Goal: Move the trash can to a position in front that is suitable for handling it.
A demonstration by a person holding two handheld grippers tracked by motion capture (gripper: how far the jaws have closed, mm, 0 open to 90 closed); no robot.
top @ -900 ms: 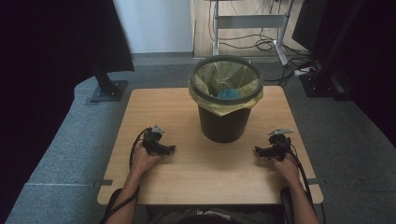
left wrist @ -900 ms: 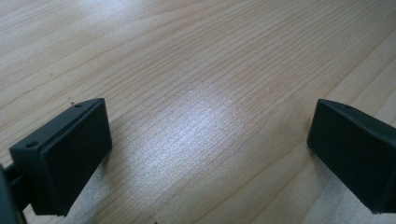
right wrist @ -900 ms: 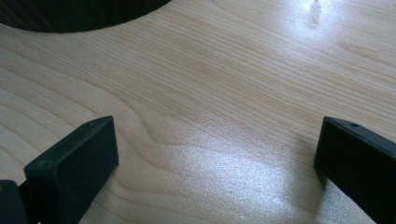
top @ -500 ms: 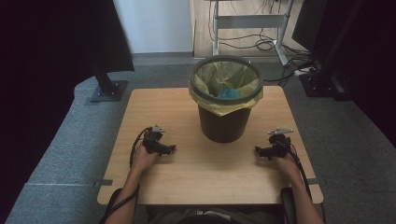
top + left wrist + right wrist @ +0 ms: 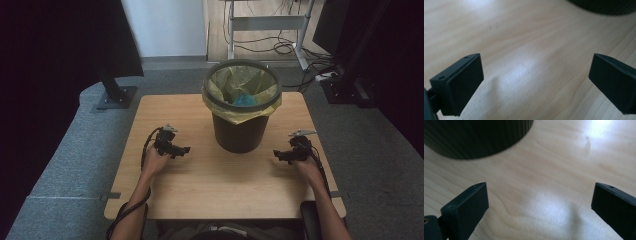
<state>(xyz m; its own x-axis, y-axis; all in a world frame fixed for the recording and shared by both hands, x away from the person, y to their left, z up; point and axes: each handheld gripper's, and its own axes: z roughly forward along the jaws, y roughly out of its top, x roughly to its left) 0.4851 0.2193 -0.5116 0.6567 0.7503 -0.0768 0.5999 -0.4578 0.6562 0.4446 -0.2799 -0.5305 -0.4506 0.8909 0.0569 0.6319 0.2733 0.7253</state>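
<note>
A black waste bin (image 5: 241,107) with a yellow liner stands on the wooden table (image 5: 220,175), toward its far middle; something blue lies inside it. My left gripper (image 5: 181,149) rests low over the table to the bin's left, pointing at it. In the left gripper view its jaws stand wide apart over bare wood, so the left gripper (image 5: 536,85) is open. My right gripper (image 5: 278,154) sits to the bin's right, pointing toward it. The right gripper (image 5: 539,207) is open too, with nothing between its jaws and the bin's ribbed wall (image 5: 476,135) just ahead.
A person's forearms come in from the table's near edge. A dark screen on a stand (image 5: 114,90) is at the far left beside the table. A metal frame with cables (image 5: 270,30) stands behind, and dark equipment (image 5: 350,75) sits at the far right on grey carpet.
</note>
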